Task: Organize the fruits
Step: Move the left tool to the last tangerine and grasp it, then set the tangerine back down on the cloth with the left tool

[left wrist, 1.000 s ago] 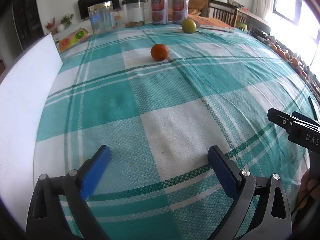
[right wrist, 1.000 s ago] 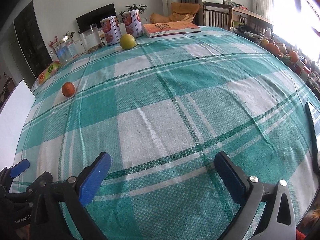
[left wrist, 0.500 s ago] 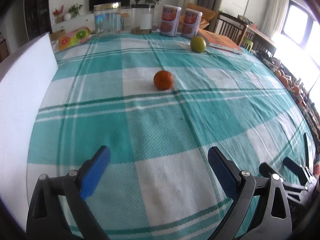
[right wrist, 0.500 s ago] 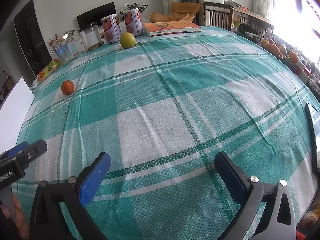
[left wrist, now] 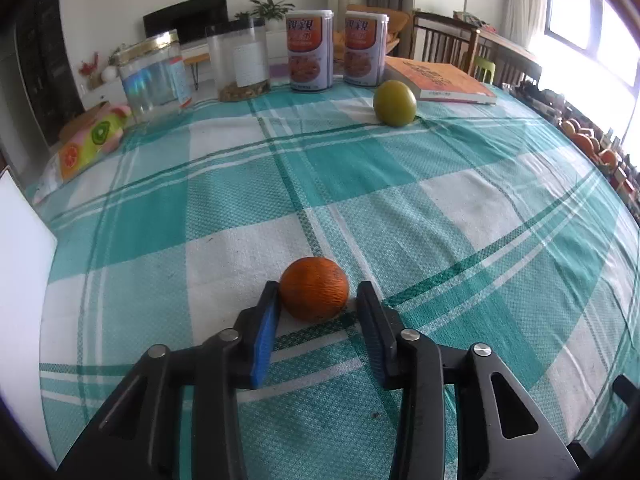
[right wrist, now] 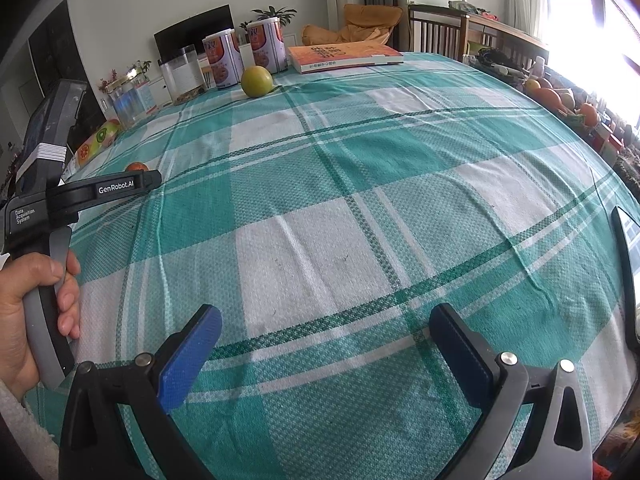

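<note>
An orange (left wrist: 314,294) lies on the teal checked tablecloth (left wrist: 440,240), right between the tips of my left gripper (left wrist: 318,286). Its jaws are closing on the fruit, and the blue pad (left wrist: 266,332) touches the orange's left side. In the right wrist view the same orange (right wrist: 136,167) peeks out behind the left tool's black housing (right wrist: 104,190), which a hand (right wrist: 24,312) holds. A green round fruit (left wrist: 395,103) sits far back by the book. My right gripper (right wrist: 325,311) hovers open over bare cloth.
Two printed cans (left wrist: 310,56), two clear jars (left wrist: 154,76) and an orange book (left wrist: 440,80) line the far edge. A white board (left wrist: 20,260) stands at the left. More fruit (left wrist: 580,140) is piled beyond the right edge. A dark flat object (right wrist: 624,248) lies at right.
My left gripper moved forward to the orange and its jaws went from wide open to closed around it. The right gripper kept still and open.
</note>
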The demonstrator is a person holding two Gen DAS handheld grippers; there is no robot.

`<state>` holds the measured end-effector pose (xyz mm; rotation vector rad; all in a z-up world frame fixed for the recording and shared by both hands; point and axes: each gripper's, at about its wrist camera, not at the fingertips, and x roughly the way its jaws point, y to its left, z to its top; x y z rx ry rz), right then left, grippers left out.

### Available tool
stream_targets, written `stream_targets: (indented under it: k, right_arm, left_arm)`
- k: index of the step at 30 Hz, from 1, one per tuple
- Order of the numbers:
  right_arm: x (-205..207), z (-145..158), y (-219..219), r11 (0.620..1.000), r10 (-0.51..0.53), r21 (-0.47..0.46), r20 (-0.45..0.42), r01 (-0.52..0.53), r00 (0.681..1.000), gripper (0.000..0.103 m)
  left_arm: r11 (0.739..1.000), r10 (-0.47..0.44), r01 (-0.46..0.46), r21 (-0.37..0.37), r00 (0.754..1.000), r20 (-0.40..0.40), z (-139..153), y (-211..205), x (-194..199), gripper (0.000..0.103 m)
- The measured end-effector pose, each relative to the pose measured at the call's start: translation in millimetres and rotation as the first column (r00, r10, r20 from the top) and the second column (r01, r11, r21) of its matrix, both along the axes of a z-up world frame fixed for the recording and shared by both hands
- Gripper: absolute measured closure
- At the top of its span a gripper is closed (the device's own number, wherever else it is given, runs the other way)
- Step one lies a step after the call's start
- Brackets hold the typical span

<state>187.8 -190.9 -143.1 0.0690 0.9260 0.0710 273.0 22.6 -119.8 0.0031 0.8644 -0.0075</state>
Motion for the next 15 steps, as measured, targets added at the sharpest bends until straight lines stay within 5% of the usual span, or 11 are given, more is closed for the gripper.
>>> stream_targets:
  k: [10, 15]
  right_arm:
    - [0, 0, 0, 1.000, 0.000, 0.001, 0.000, 0.000, 1.000, 0.000]
    - [0, 0, 0, 1.000, 0.000, 0.001, 0.000, 0.000, 1.000, 0.000]
  left_arm:
    - [0.994, 0.070, -0.073, -0.076, 0.997, -0.042, 32, 13, -81, 0.072]
    - [0.996, 0.059, -0.064, -0.067, 0.996, -0.067, 24, 17, -127, 0.072]
